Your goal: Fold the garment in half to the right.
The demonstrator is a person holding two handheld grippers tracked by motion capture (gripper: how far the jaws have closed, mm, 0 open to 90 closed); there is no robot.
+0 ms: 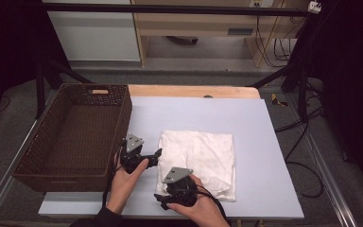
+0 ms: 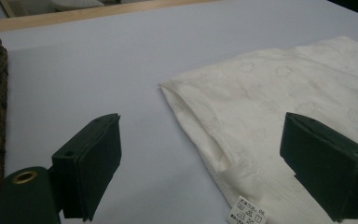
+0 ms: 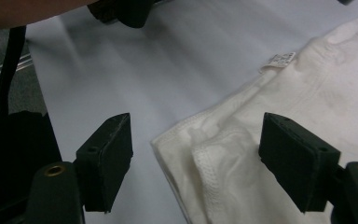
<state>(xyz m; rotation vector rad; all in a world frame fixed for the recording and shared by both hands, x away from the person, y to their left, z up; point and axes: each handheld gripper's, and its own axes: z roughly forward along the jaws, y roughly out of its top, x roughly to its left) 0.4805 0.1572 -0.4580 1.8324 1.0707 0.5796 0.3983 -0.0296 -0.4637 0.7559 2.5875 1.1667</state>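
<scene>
a folded white cloth (image 1: 197,163) lay flat on the pale blue table (image 1: 260,142), just right of an empty brown wicker basket (image 1: 75,137), with its care label (image 2: 247,213) poking out of the left edge. the left gripper (image 2: 200,163) sat wide open and held nothing, jaws straddling that left edge, likely lined up to pinch it. the right gripper (image 3: 196,163) was also wide open and empty at the near-left corner, probably so both could lift the cloth together toward the basket.
</scene>
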